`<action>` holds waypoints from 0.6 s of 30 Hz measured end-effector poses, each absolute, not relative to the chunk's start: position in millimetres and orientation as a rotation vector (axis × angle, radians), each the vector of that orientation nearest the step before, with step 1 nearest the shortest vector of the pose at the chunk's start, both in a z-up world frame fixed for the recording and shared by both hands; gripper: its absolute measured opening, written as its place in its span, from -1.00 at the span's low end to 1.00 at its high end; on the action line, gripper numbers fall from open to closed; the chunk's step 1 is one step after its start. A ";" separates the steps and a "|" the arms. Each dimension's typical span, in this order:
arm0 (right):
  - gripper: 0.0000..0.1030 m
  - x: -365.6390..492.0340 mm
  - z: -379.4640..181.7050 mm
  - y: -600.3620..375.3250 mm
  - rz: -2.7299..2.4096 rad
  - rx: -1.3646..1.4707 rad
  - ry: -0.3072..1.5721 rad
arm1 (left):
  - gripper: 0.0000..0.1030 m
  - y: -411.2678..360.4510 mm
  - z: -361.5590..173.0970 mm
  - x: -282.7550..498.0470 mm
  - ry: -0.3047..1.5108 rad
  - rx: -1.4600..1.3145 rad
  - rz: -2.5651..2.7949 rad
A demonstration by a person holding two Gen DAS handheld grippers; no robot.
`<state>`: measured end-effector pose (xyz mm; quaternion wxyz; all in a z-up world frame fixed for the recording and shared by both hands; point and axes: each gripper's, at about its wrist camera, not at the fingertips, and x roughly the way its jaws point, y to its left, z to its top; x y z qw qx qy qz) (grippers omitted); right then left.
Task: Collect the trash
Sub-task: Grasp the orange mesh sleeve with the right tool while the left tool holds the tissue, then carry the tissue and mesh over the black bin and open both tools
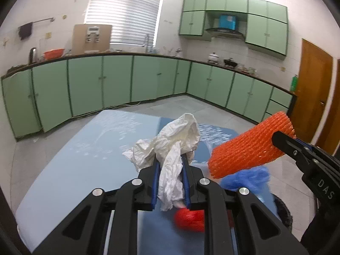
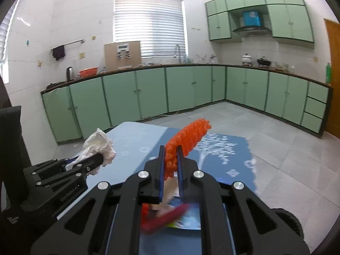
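Above the table — both grippers tilted down, jaws clamped.

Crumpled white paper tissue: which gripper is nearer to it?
Left. The left gripper has its fingers shut on the crumpled white paper tissue. The right gripper is off to its right, apart from it, clamping the orange foam mesh sleeve.

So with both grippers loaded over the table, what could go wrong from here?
The crumpled white tissue hangs loosely from the left gripper; a trailing fold might slip out. The right gripper pinches only one end of the orange foam net, so it may swing or pull free. The two loads sit close together and could snag.
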<state>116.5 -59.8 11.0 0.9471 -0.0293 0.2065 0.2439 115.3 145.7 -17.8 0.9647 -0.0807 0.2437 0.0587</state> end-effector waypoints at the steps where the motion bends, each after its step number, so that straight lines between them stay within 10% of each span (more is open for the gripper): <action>1: -0.82 116.5 12.1 -66.6 0.486 -0.057 0.417 | -0.64 139.4 -15.8 117.1 0.490 -0.160 0.106; 18: -0.82 102.4 5.6 -243.1 0.181 -0.026 0.409 | -0.64 -17.8 -0.8 149.7 0.477 -0.101 -0.230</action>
